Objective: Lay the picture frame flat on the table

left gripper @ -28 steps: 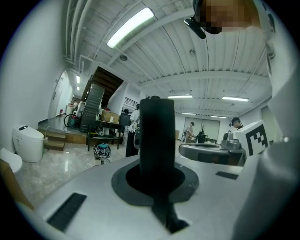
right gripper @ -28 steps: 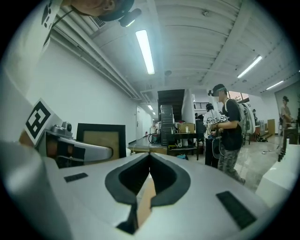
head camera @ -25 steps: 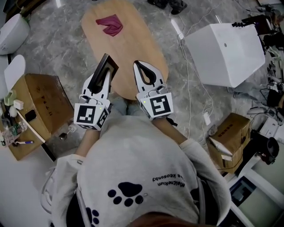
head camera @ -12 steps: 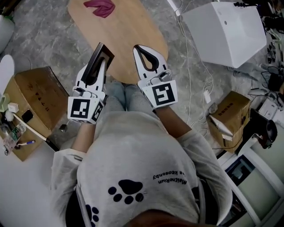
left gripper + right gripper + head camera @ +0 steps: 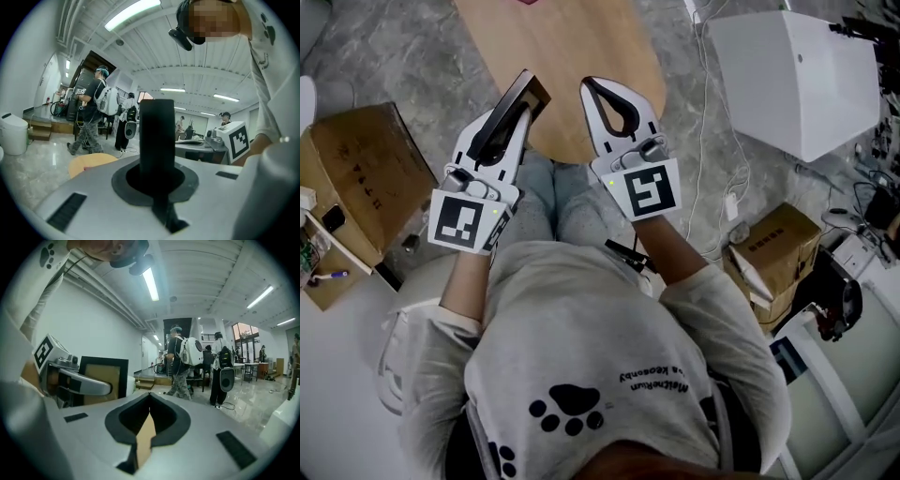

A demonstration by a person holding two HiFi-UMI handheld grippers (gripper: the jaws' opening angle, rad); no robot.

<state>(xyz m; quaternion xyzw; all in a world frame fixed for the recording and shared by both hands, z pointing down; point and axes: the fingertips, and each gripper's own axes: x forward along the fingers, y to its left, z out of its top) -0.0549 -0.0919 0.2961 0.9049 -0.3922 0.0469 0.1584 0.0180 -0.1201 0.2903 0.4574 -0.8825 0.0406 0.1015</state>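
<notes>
Left gripper view: the picture frame (image 5: 157, 136) is clamped upright and edge-on in the left gripper (image 5: 157, 176), near the wooden table's (image 5: 581, 47) edge, presumably so it can be tipped flat there. The right gripper (image 5: 149, 399) is clenched on nothing.

Ceiling strip lights (image 5: 151, 283) glare overhead — gripper views bulge fisheye, black corners; head view dimmer.
</notes>
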